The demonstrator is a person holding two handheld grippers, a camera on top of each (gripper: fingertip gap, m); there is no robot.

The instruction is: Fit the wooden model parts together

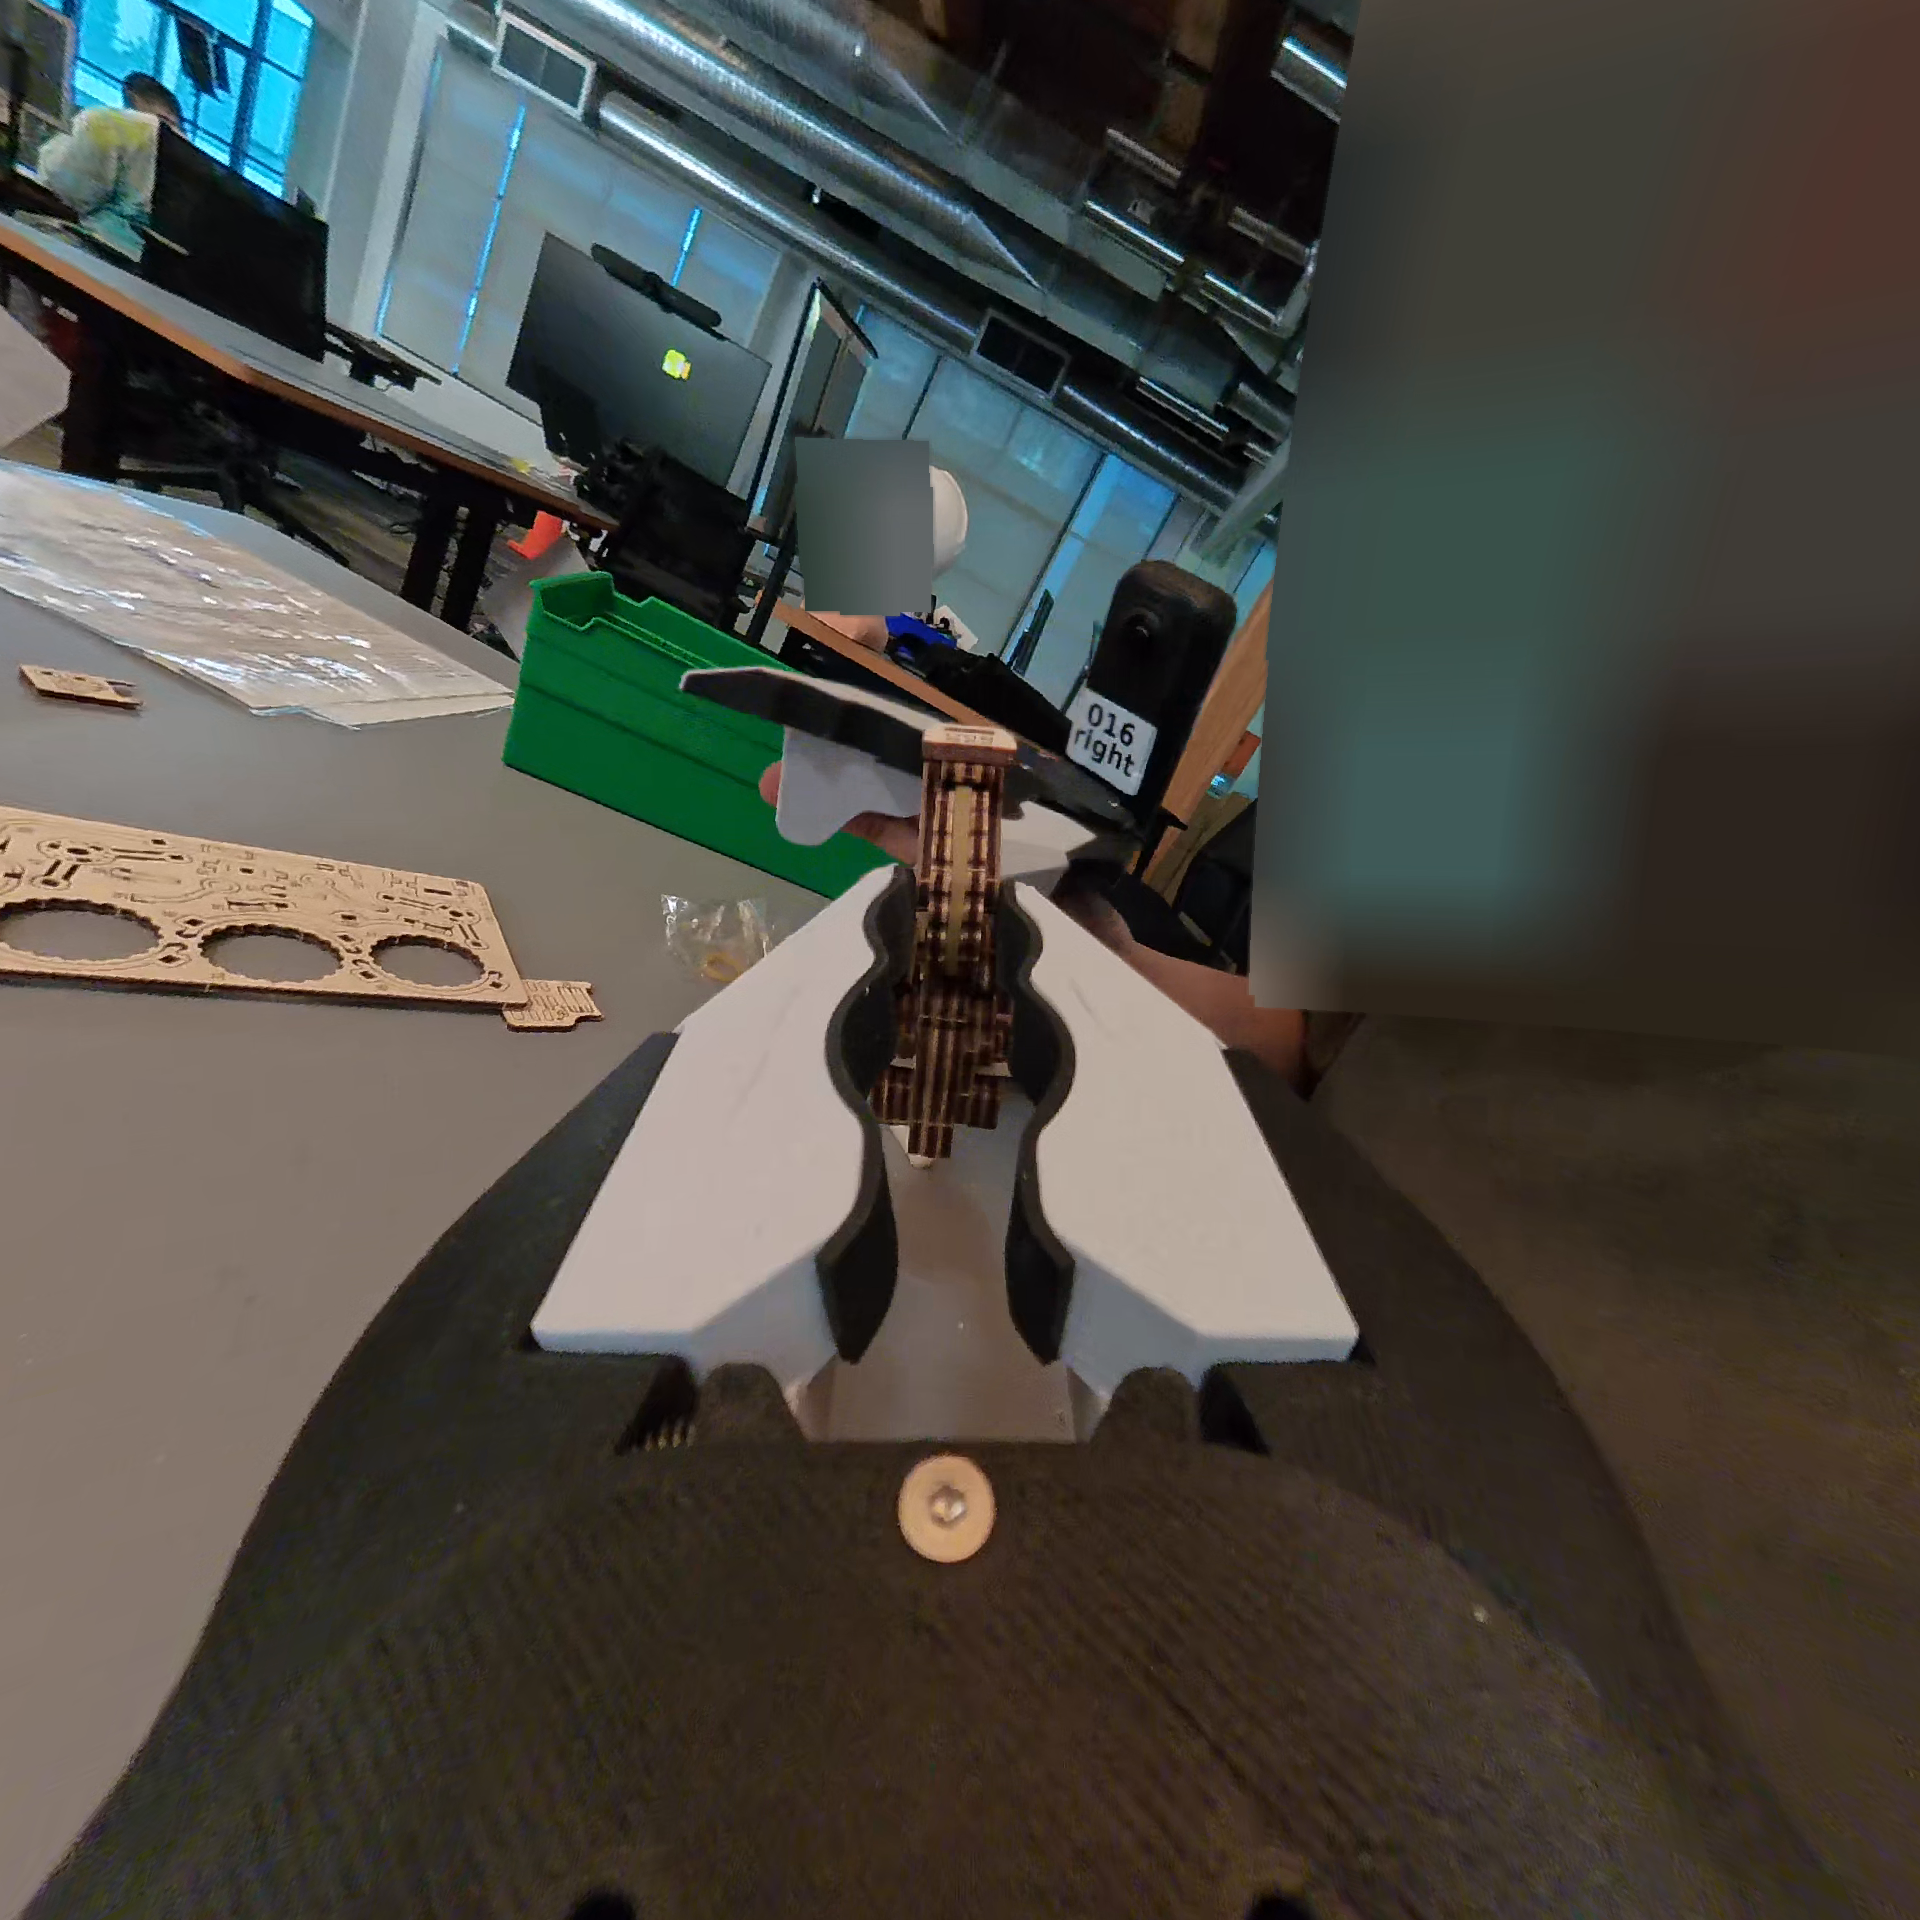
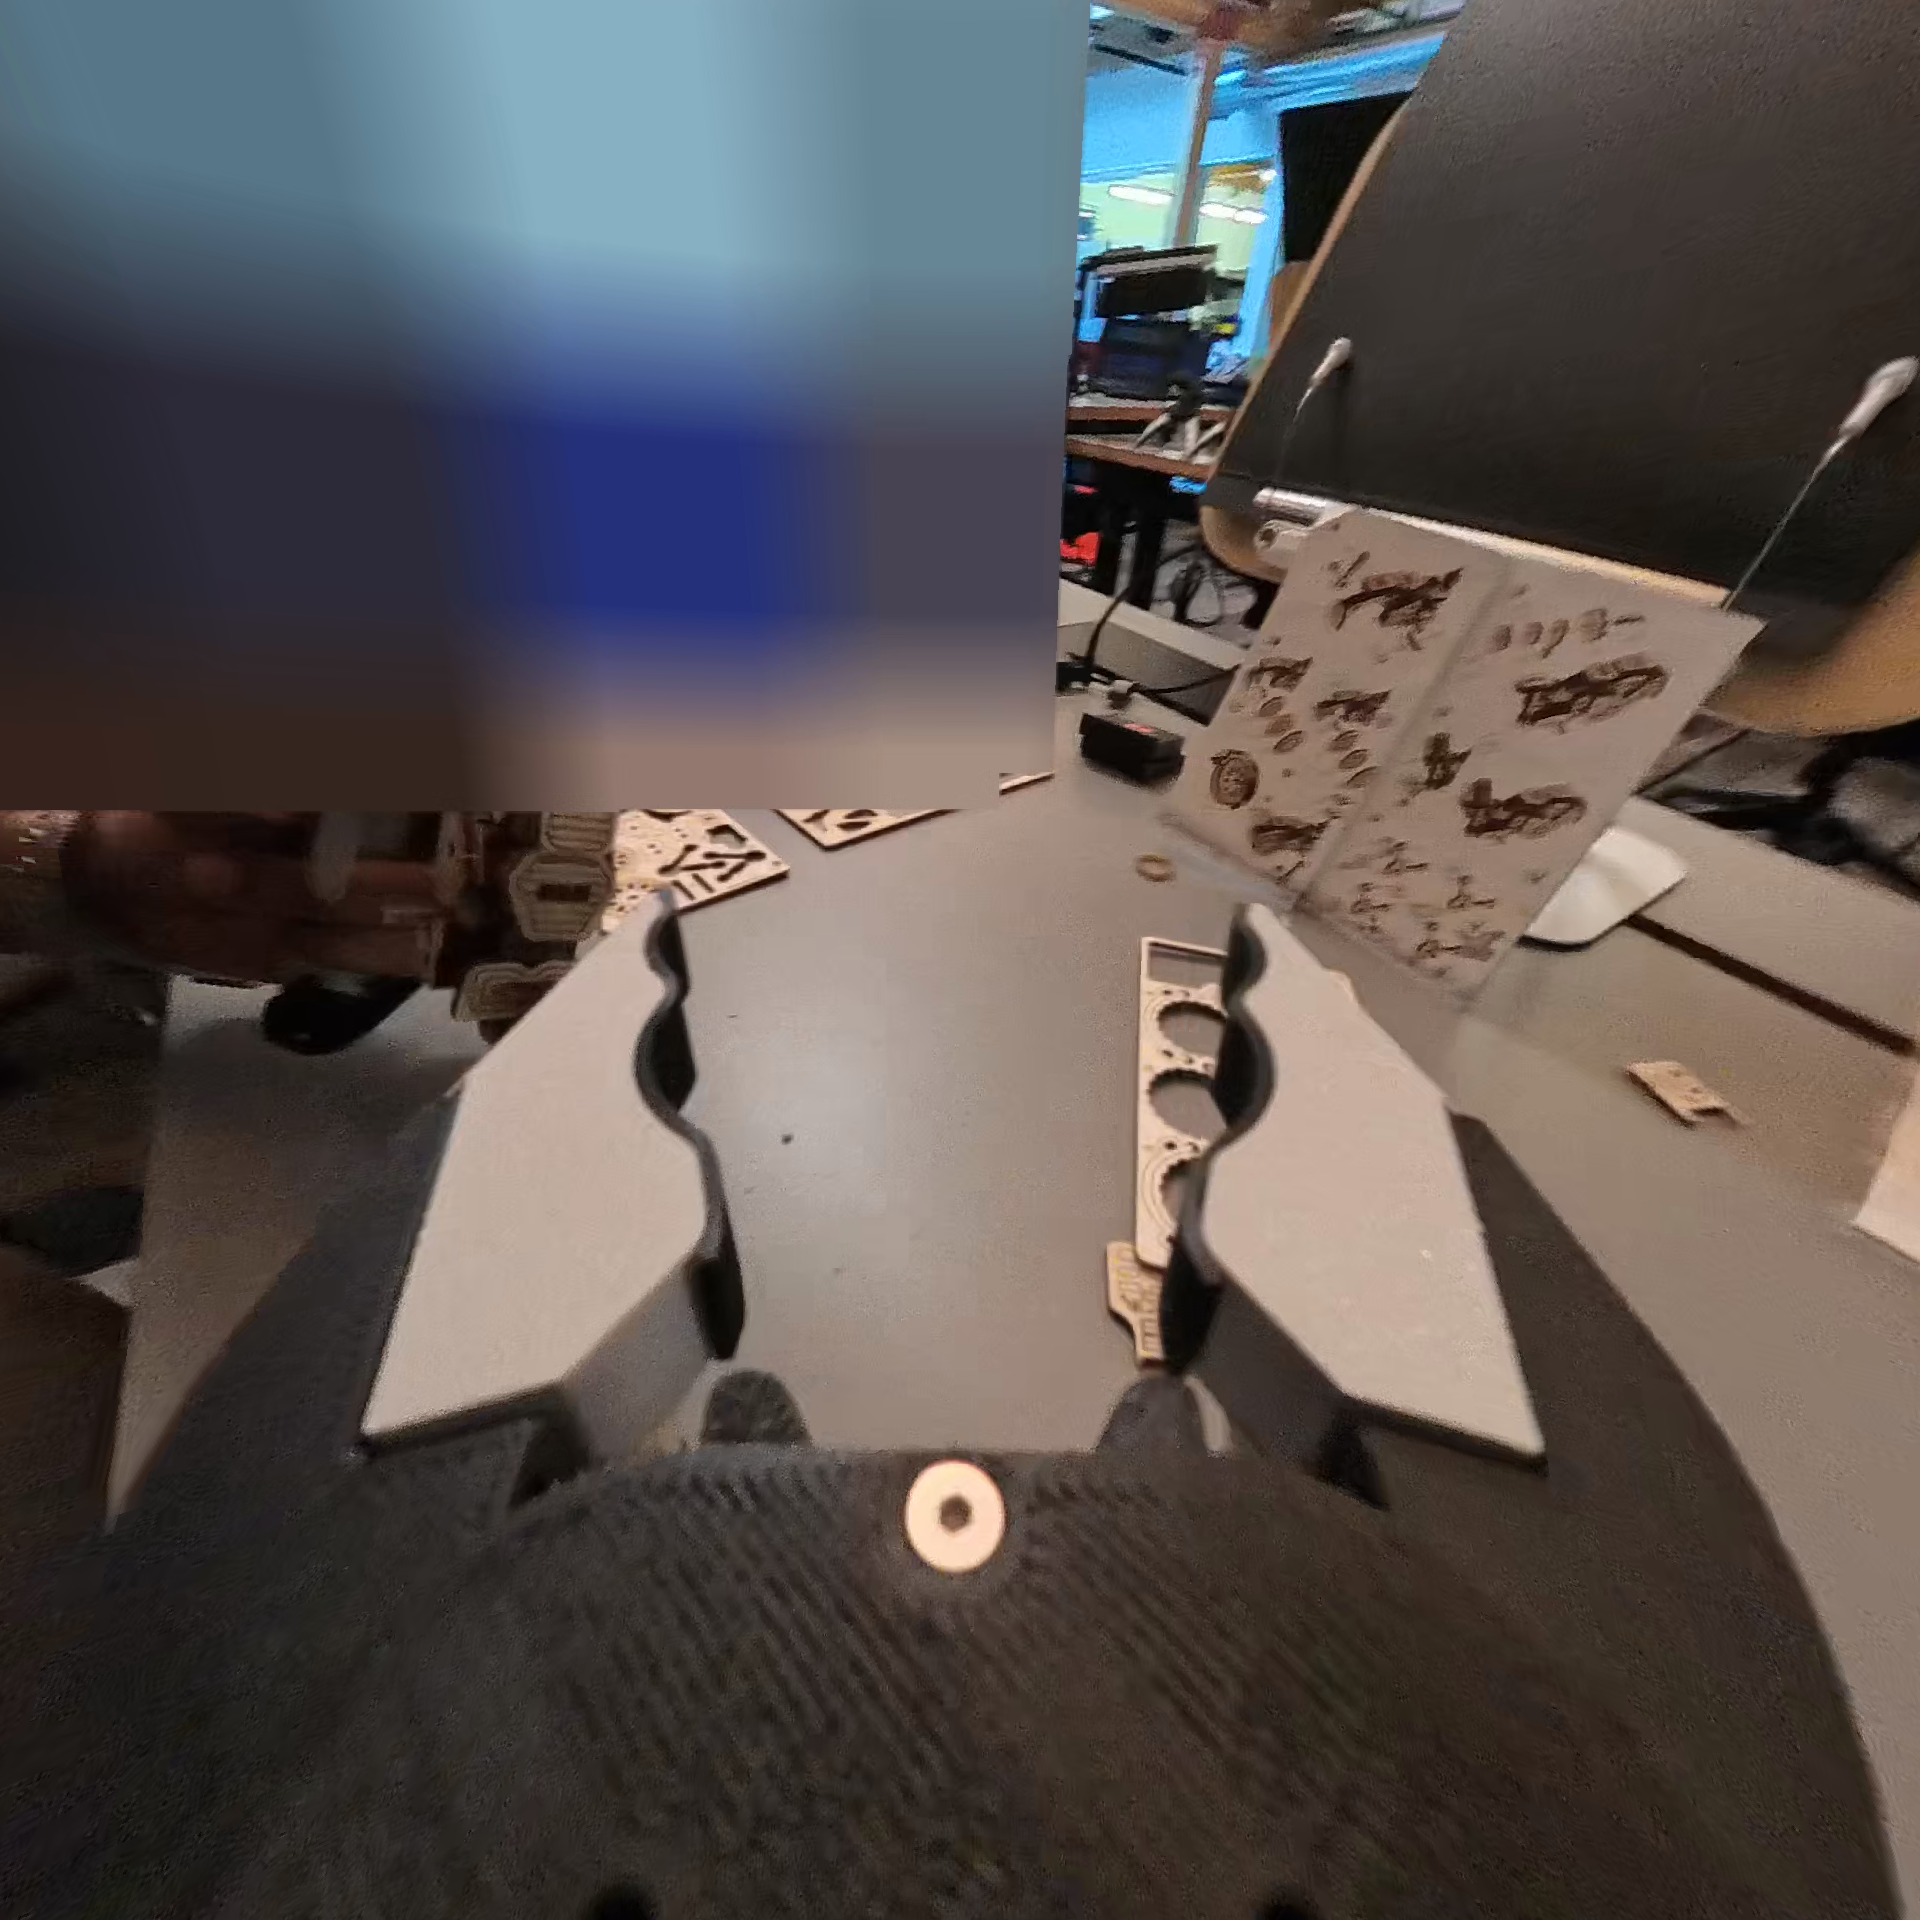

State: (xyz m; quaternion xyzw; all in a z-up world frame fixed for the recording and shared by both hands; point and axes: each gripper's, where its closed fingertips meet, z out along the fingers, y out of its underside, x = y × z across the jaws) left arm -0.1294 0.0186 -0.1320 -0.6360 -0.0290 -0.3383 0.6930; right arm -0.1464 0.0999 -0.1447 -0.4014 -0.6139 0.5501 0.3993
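The left gripper (image 1: pixel 948 935) is pinched on a wooden model (image 1: pixel 951 956), a stack of layered brown and pale parts that stands upright between its grey fingers (image 1: pixel 727 1174), lifted above the grey counter (image 1: pixel 312 1195). Just beyond the model, at 12 o'clock, the right gripper (image 1: pixel 883 758) shows in the left wrist view, with a hand behind it. At 9 o'clock a punched wooden sheet (image 1: pixel 249 914) lies flat on the counter, a small loose part (image 1: pixel 78 686) farther at 10 o'clock beside a clear plastic sleeve (image 1: pixel 229 613). A green bin (image 1: pixel 644 717) stands at 11 o'clock, and a small plastic bag (image 1: pixel 717 935) lies near the fingertips. In the right wrist view the right gripper (image 2: pixel 951 925) is spread wide with nothing between its fingers (image 2: pixel 551 1174), over bare counter (image 2: pixel 935 1091). The punched sheet (image 2: pixel 1174 1091) lies under its right finger; an instruction sheet (image 2: pixel 1434 758) stands propped at 1 o'clock, and the model (image 2: pixel 520 914) appears blurred at 10 o'clock.
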